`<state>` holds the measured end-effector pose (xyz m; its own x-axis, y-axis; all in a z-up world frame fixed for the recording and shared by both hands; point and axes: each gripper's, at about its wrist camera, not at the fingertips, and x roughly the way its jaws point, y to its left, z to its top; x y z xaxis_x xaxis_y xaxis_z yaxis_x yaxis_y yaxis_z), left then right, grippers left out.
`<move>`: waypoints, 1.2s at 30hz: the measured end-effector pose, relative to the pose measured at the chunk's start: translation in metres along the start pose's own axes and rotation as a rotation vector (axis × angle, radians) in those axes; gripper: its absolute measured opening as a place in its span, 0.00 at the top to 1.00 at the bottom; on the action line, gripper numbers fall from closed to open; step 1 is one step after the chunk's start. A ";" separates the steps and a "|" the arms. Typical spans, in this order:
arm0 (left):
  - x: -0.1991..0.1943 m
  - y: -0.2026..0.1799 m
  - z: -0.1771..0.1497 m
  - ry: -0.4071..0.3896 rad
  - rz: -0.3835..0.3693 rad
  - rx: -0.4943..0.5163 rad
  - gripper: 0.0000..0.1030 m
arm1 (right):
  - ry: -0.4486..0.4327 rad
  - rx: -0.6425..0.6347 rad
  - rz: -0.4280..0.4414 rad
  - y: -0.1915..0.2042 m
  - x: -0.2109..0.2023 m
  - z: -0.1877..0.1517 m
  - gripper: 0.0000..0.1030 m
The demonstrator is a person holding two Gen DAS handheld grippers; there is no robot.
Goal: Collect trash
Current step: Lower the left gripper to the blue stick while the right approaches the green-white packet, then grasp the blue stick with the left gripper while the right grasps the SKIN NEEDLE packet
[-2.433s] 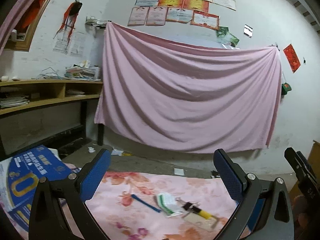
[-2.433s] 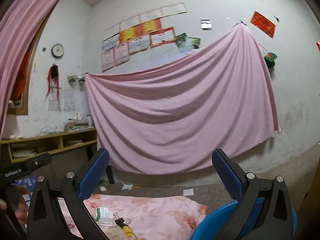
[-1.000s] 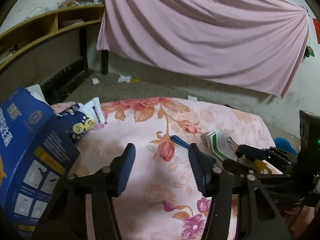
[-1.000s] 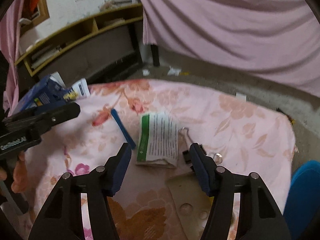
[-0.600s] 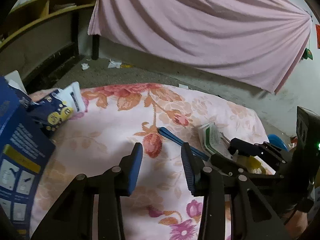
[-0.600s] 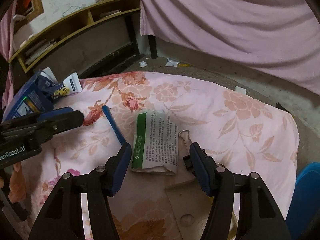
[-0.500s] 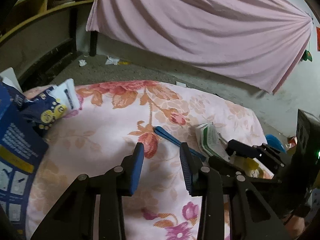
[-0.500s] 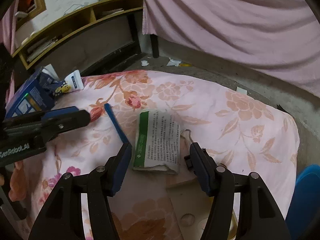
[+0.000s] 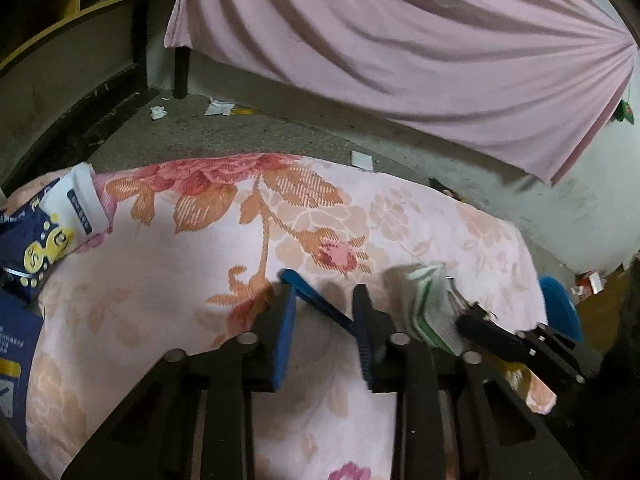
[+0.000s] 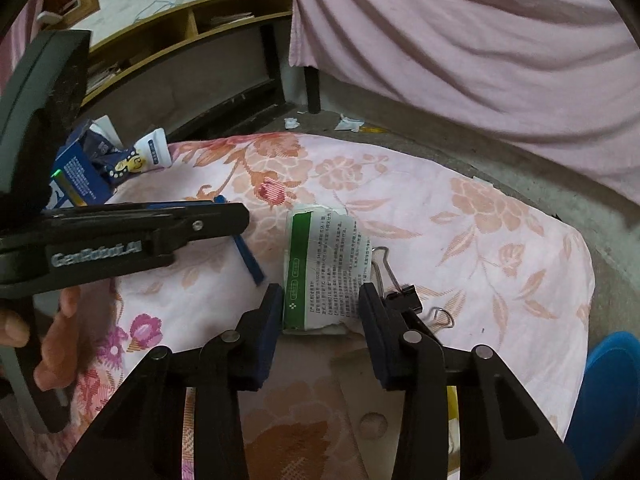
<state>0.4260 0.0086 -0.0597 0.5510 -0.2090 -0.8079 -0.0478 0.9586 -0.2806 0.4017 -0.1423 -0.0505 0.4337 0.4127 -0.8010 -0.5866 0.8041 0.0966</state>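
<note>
Right wrist view looks down on a worktop covered by a pink floral cloth (image 10: pixel 460 216). The right tool (image 10: pixel 319 300) has its jaws closing around the near end of a green-and-white paper packet (image 10: pixel 326 268) at the middle of the cloth; whether the pads press it yet cannot be told. A black binder clip (image 10: pixel 404 298) lies just right of the packet. The left tool (image 9: pixel 324 312) is closing on a blue stick (image 9: pixel 316 298) that lies between its jaws, the right pad touching it, the left pad just clear. At the worktop's far left corner a blue carton (image 10: pixel 80 172) stands open with a crumpled blue-and-yellow wrapper (image 10: pixel 128 164) and a white tube (image 10: pixel 156 148) at its mouth. A blue bin (image 10: pixel 604 400) sits beyond the right edge. The far half of the cloth is bare up to its edge, and past it lies grey floor (image 9: pixel 248 132) scattered with paper scraps.
</note>
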 end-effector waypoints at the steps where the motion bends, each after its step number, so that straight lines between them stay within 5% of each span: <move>1: 0.003 -0.002 0.001 0.002 0.012 0.008 0.84 | -0.003 0.009 -0.003 -0.001 -0.001 0.000 0.65; 8: 0.007 -0.006 0.000 -0.016 0.008 0.028 1.00 | -0.034 0.030 0.001 -0.004 -0.006 -0.002 0.74; 19: -0.002 -0.003 -0.010 -0.026 -0.014 0.044 1.00 | -0.091 0.050 0.019 -0.006 -0.019 -0.006 0.88; 26: 0.004 -0.002 -0.010 0.036 -0.043 0.037 1.00 | -0.124 0.081 0.008 -0.013 -0.028 -0.008 0.91; 29: 0.007 -0.007 -0.008 0.045 -0.059 0.023 0.93 | -0.133 0.103 0.012 -0.019 -0.030 -0.009 0.91; 33: 0.008 -0.011 -0.002 0.043 -0.116 -0.002 0.66 | -0.142 0.124 0.018 -0.024 -0.033 -0.011 0.91; 36: 0.009 -0.011 0.003 0.035 -0.112 -0.015 0.63 | -0.148 0.139 0.021 -0.029 -0.037 -0.014 0.91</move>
<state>0.4342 -0.0028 -0.0624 0.5242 -0.3212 -0.7887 -0.0004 0.9261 -0.3774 0.3935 -0.1871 -0.0315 0.5245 0.4799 -0.7032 -0.5010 0.8418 0.2008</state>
